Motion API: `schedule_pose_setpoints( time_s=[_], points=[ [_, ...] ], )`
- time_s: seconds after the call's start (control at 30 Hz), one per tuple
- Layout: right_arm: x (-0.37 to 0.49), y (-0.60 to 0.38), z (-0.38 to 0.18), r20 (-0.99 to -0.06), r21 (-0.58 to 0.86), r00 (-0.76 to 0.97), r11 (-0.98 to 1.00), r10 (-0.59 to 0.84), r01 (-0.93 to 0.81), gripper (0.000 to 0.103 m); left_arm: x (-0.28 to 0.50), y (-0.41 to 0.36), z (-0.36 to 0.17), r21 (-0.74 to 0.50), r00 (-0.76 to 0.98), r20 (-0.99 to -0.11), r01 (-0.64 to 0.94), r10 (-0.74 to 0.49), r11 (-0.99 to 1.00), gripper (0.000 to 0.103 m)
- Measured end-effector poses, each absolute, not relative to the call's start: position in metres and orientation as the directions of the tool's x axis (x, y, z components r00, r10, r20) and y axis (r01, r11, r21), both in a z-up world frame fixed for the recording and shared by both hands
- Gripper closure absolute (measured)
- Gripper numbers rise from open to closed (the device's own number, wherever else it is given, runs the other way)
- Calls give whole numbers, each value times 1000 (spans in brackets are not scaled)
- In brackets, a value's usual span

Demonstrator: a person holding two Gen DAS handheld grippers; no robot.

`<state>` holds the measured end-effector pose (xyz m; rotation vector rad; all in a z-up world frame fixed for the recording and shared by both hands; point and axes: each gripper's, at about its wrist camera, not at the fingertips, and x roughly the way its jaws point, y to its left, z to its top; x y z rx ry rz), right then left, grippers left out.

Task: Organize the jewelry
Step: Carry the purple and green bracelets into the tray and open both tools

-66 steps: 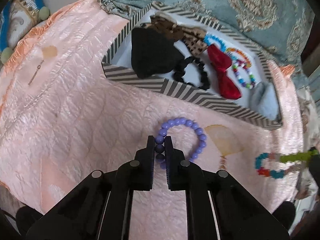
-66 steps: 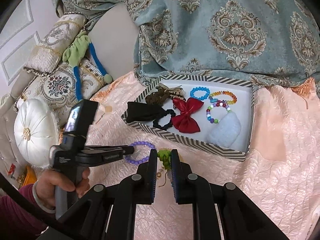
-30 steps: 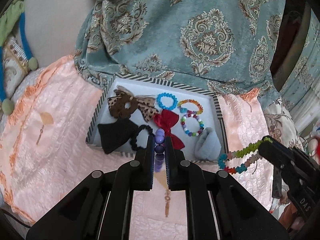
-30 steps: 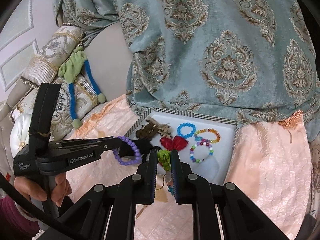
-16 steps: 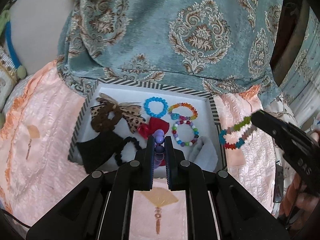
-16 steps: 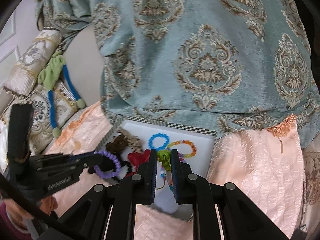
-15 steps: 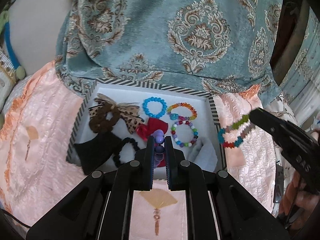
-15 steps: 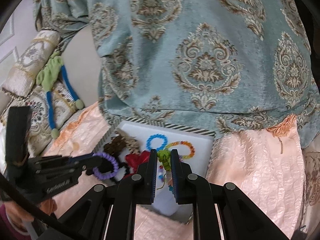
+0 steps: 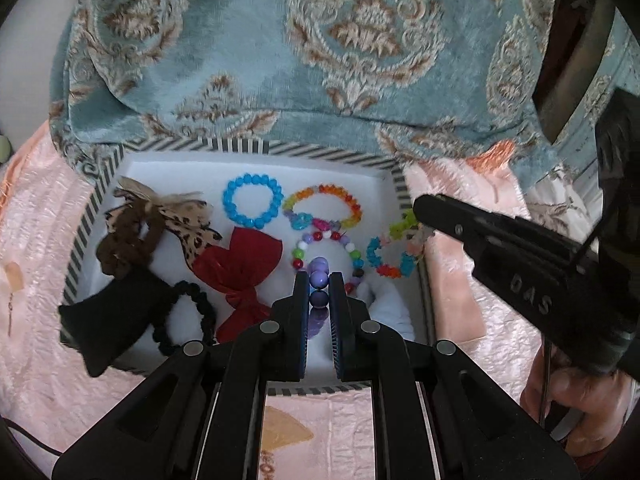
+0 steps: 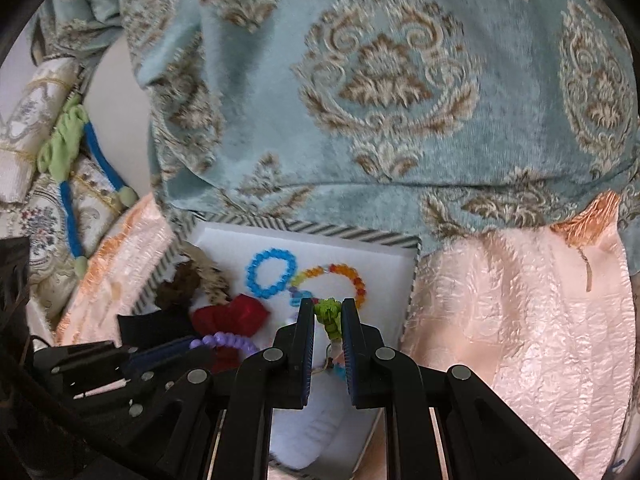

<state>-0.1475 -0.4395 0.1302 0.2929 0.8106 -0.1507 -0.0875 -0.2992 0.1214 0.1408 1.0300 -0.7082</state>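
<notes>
My left gripper point(image 9: 319, 280) is shut on a purple bead bracelet point(image 9: 319, 276), which hangs over the white inside of a striped box point(image 9: 236, 145). My right gripper point(image 10: 328, 308) is shut on a multicoloured bead bracelet point(image 10: 328, 314); from the left wrist view that bracelet point(image 9: 390, 252) dangles over the box's right edge. The purple bracelet point(image 10: 224, 340) also shows at the lower left of the right wrist view. Inside the box lie a blue bracelet point(image 9: 252, 200), an orange-rainbow bracelet point(image 9: 324, 208), a mixed-bead bracelet point(image 9: 328, 254), a red bow point(image 9: 236, 272), a leopard bow point(image 9: 160, 220) and black hair ties point(image 9: 188, 320).
The box rests on a pink quilted cover point(image 10: 520, 320). A teal patterned blanket point(image 9: 320, 48) overhangs the box's far rim. Cushions point(image 10: 36, 184) with green and blue cords lie at the left. A hand point(image 9: 568, 404) grips the right tool.
Both grippers have moved forward and down from the pink cover to over the box, each keeping its bracelet. The box now fills more of both views.
</notes>
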Motion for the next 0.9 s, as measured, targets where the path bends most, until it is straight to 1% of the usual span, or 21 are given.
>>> schedule_pose_setpoints(
  time_s=[0.27, 0.47, 0.57, 0.6, 0.63, 0.7, 0.77, 0.83, 0.9],
  points=[
    [-103, -463, 99, -778, 82, 617, 952, -123, 294, 91, -64, -296, 85, -186, 313, -858, 548, -406, 815, 95],
    [-81, -474, 78, -788, 46, 595, 948, -160, 316, 91, -55, -294, 70, -176, 315, -867, 532, -386, 829, 95],
    [-80, -478, 74, -789, 67, 595, 942, -152, 329, 91, -55, -293, 68, -167, 325, -865, 530, -381, 831, 95],
    [-81, -478, 75, -788, 75, 598, 941, -147, 331, 87, -56, -294, 68, -167, 328, -864, 531, -382, 831, 95],
    [-82, -478, 76, -786, 79, 601, 940, -146, 331, 79, -56, -294, 67, -165, 332, -862, 531, -383, 831, 93],
    [-89, -475, 82, -774, 91, 616, 938, -145, 335, 65, -57, -295, 68, -155, 348, -856, 532, -381, 833, 86],
    [-100, -472, 90, -756, 124, 643, 937, -124, 326, 64, -58, -295, 68, -160, 357, -848, 531, -391, 832, 62],
    [-114, -468, 97, -744, 141, 657, 935, -117, 327, 63, -61, -292, 69, -182, 359, -837, 528, -413, 829, 56],
    [-126, -465, 101, -734, 169, 671, 928, -106, 331, 58, -63, -290, 71, -184, 366, -834, 523, -414, 832, 55]
  ],
)
